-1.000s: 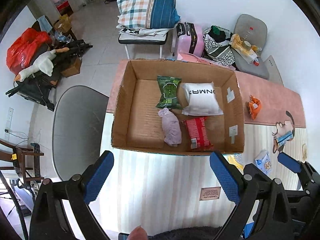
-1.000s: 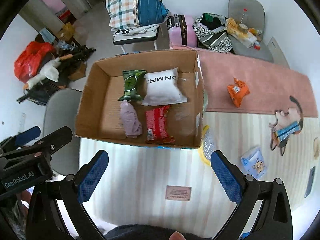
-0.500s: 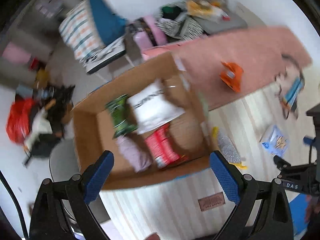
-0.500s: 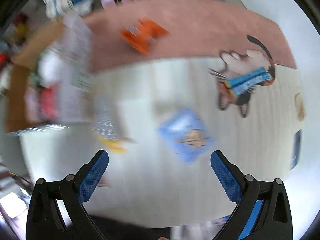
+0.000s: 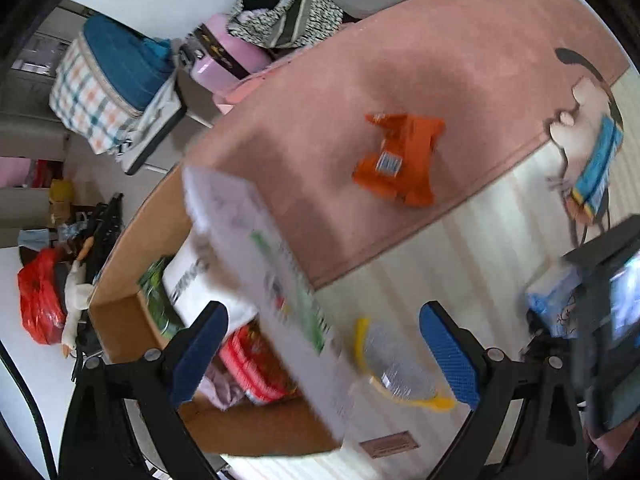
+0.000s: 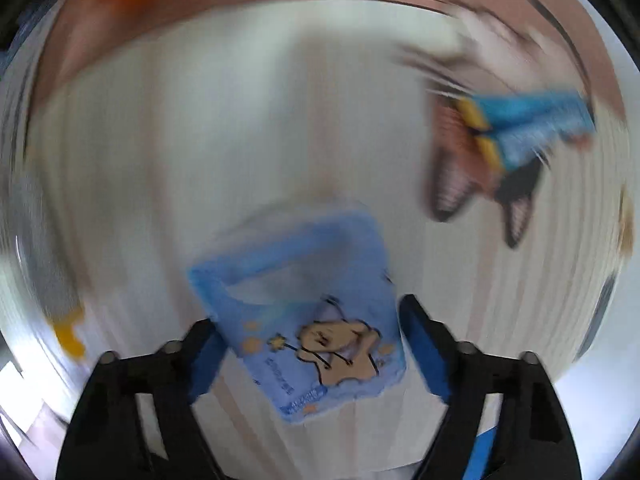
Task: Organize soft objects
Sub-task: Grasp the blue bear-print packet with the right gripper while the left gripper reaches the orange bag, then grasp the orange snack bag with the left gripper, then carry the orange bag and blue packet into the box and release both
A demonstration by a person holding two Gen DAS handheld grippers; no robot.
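Note:
My right gripper [image 6: 312, 356] is open and low over a light blue tissue pack with a cartoon star [image 6: 312, 320], which lies on the striped mat between the fingers; the view is blurred. My left gripper [image 5: 324, 356] is open and empty over the right wall of the cardboard box [image 5: 264, 264]. The box holds a white pack [image 5: 192, 284], a green pack [image 5: 154, 300], a red pack [image 5: 256, 364] and a mauve cloth [image 5: 224, 388]. An orange pack [image 5: 400, 160] lies on the pink rug. A clear pack with yellow edges [image 5: 396, 368] lies beside the box.
A blue wrapper [image 5: 596, 168] lies on the cartoon mat at the right, also in the right wrist view [image 6: 532, 124]. Beyond the rug stand a pink suitcase [image 5: 224, 60], a chair with folded bedding [image 5: 112, 84] and a red bag [image 5: 36, 300].
Both grippers have swung right and come down. The right one left the box view and dropped over the blue tissue pack. The left one moved toward the box's right wall.

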